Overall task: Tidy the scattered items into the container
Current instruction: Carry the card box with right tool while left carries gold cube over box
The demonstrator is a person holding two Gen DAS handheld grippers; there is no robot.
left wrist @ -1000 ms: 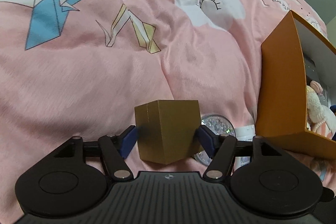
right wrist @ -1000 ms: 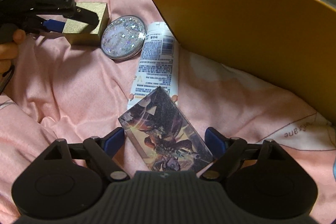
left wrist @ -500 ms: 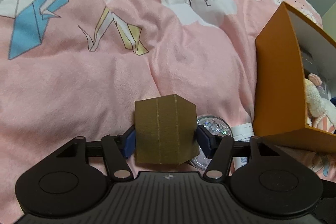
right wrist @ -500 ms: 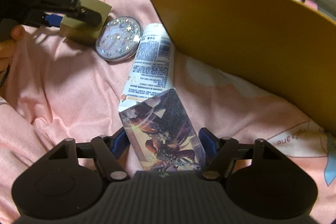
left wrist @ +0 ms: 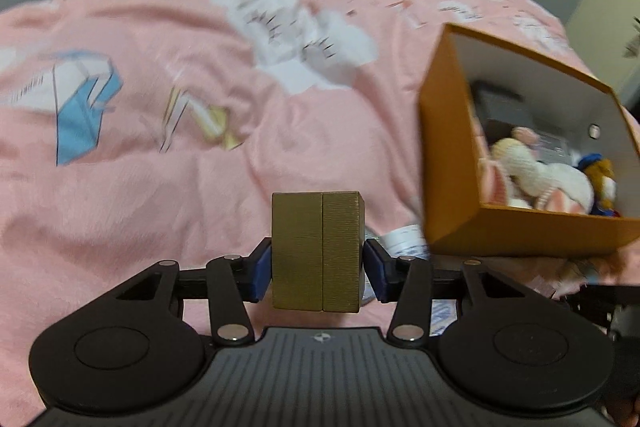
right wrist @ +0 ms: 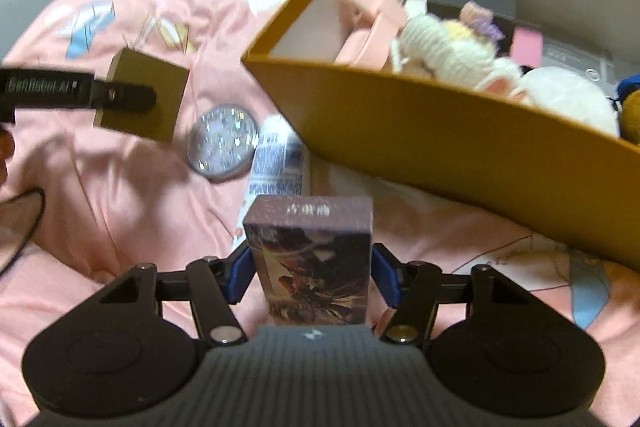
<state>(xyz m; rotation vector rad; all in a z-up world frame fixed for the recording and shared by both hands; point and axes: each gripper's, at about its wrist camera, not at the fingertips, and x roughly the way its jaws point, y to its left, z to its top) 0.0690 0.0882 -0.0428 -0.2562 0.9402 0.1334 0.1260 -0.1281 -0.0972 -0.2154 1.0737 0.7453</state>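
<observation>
My left gripper (left wrist: 317,269) is shut on a gold box (left wrist: 317,251) and holds it above the pink bedspread; the same gold box (right wrist: 144,95) shows in the right wrist view, in the left gripper (right wrist: 128,98). My right gripper (right wrist: 310,277) is shut on a card box with dark artwork (right wrist: 310,259), lifted off the bed. The orange container (right wrist: 440,131) lies ahead and to the right; it also shows in the left wrist view (left wrist: 448,155). It holds knitted toys (right wrist: 452,55), a pink object and a dark box.
A glittery round compact (right wrist: 223,143) and a white tube with blue print (right wrist: 276,163) lie on the bedspread (left wrist: 200,187) between the gold box and the container's near wall. A black cable (right wrist: 20,227) runs at the left edge.
Both grippers have lifted their boxes off the bed. The card box has tipped upright in the right gripper. The container's inside has come into view from both sides.
</observation>
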